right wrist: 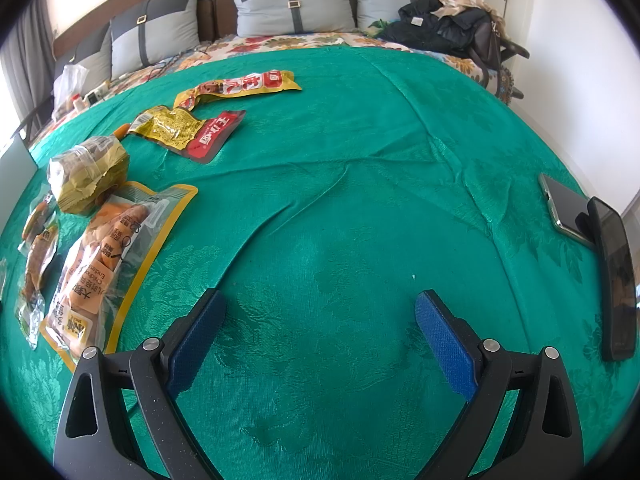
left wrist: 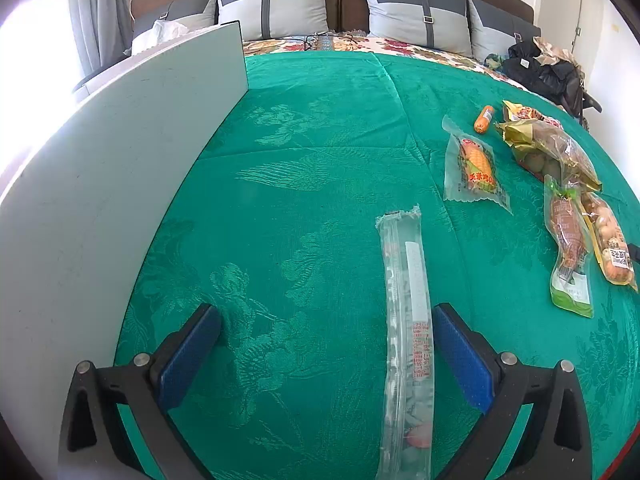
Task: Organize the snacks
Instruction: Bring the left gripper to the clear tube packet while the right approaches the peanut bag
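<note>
Left tongs [left wrist: 326, 330] stood wide apart over the green bedspread [left wrist: 320, 140], clamped on nothing. A long clear packet [left wrist: 406, 320] lay lengthwise between the blue pads, close against the right pad [left wrist: 460, 356]; whether it touched could not be told. Red print ran along its label, too small to read.

Right tongs [right wrist: 320, 316] were likewise apart and empty, over bare bedspread.

The remaining snacks lay in a loose group to the right in the left view: a corn pack [left wrist: 476, 168] with red Chinese characters, a small orange sausage [left wrist: 484, 119], a gold-topped bag [left wrist: 548, 148], a green-edged meat pack [left wrist: 570, 248] and a yellow-edged bag [left wrist: 610, 244]. The right view showed a red-and-yellow pouch [right wrist: 188, 130] and a second yellow pouch [right wrist: 240, 86], both lettered in Chinese, not legible.

A white board [left wrist: 100, 184] stood upright at the left, hiding what lay behind. Two phones [right wrist: 568, 208] lay overlapping at the bed's right edge. Pillows [left wrist: 276, 4] and dark clothing [right wrist: 444, 26] sat at the head.
</note>
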`<move>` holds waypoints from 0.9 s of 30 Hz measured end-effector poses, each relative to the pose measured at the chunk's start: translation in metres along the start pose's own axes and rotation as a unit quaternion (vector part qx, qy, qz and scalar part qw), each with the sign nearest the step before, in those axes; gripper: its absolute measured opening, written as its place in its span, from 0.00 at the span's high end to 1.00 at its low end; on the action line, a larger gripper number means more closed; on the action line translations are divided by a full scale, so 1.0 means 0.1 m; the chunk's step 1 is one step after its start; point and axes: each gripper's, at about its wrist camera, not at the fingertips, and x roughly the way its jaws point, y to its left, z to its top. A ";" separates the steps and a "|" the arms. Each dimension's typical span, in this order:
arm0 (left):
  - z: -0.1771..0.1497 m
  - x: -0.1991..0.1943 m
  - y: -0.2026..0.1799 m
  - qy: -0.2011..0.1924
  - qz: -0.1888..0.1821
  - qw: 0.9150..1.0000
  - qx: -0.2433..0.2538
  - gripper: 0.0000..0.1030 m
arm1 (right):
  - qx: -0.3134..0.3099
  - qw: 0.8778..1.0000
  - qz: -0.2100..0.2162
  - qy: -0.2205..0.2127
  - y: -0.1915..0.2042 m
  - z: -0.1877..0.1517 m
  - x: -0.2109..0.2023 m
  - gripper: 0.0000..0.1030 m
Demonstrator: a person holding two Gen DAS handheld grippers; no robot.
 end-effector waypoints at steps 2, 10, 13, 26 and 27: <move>0.00 0.00 0.00 0.000 0.000 1.000 0.000 0.00 | 0.000 1.000 0.000 0.000 0.00 0.00 0.00 0.05; 0.00 0.00 0.00 0.000 0.000 1.000 0.000 0.00 | 0.000 1.000 0.000 0.000 0.00 0.00 0.00 0.05; 0.00 0.00 0.00 0.000 0.000 1.000 0.000 0.00 | 0.000 1.000 0.000 0.000 0.00 0.00 -0.01 0.05; 0.00 0.00 0.01 0.000 0.000 1.000 0.000 0.00 | -0.019 0.999 -0.027 0.036 0.03 0.10 -0.03 0.08; 0.00 0.00 0.01 0.000 0.000 1.000 -0.001 0.00 | -0.005 0.999 -0.044 0.031 0.06 0.14 -0.11 0.08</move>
